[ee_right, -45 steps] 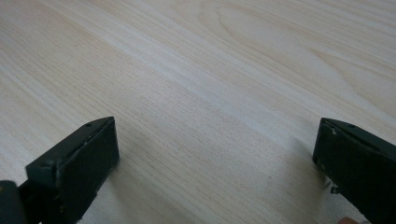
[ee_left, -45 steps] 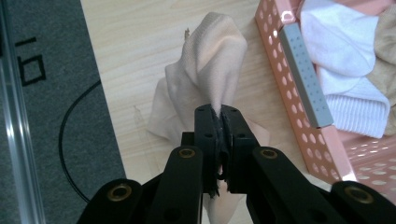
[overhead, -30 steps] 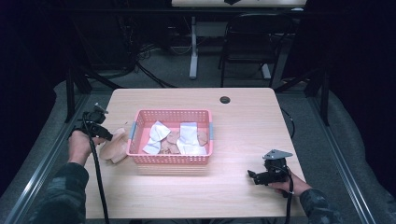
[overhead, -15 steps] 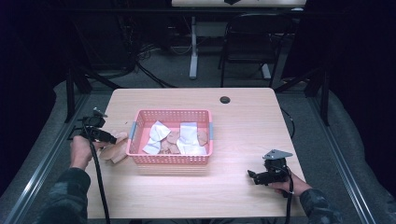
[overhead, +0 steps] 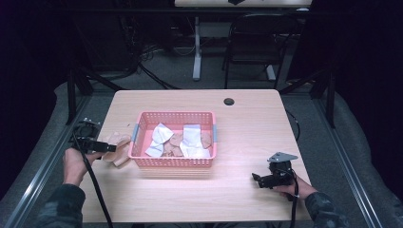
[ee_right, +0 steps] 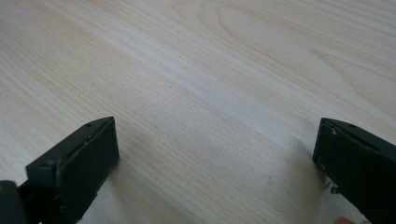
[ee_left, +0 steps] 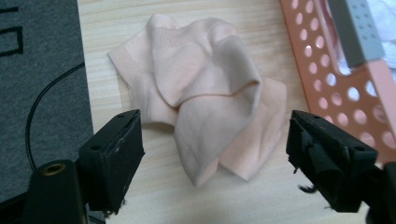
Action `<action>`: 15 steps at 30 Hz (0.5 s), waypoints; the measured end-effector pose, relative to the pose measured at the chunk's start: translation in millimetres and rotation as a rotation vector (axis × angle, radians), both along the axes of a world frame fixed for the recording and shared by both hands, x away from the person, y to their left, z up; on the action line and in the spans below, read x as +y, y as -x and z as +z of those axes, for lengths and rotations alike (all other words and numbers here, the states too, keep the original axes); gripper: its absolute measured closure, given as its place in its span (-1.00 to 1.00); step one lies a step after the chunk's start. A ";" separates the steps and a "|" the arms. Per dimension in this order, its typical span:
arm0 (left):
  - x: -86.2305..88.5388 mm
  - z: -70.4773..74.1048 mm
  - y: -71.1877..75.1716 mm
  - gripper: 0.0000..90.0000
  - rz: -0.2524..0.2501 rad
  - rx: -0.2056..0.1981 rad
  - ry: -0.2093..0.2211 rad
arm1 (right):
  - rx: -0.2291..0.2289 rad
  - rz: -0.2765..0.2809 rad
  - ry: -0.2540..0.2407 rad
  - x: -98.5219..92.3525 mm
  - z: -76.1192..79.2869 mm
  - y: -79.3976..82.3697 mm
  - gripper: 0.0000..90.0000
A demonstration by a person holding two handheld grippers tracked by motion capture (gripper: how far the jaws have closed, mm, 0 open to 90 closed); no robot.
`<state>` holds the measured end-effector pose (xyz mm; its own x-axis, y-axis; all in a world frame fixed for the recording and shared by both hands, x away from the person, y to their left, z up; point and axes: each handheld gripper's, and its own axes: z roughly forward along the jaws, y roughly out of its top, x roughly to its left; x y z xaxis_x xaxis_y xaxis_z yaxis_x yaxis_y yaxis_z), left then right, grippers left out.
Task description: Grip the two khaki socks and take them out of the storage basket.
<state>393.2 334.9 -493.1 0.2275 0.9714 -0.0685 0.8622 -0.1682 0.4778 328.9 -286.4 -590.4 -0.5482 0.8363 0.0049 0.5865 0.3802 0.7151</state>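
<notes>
Since the earlier frame the left hand-held gripper point(ee_left: 212, 158) had backed away, jaws just opening off the peach sock point(ee_left: 205, 98), now lying on the worktop point(overhead: 247, 118) beside the pink basket point(overhead: 173, 161); withdrawing level should avoid snagging it, the right hand-held gripper point(ee_right: 215, 154) resting released.

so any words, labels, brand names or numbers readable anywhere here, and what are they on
None can be read.
The grey mat beside the table in the left gripper view carries black line marks at its top edge, cut off by the frame and not readable as letters.
The pink basket, the peach socks and the cloths in the basket show no print.
The left gripper and right gripper show no label.
</notes>
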 end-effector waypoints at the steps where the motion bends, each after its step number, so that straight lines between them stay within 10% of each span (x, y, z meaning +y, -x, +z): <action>1: 0.1 0.5 4.7 -0.65 -0.002 -0.007 -0.001 | 0.001 0.000 0.000 0.0 0.0 0.0 -1.00; 15: -3.0 -28.2 60.0 -0.79 0.036 -0.084 0.022 | 0.000 0.000 0.000 0.0 0.0 0.0 -1.00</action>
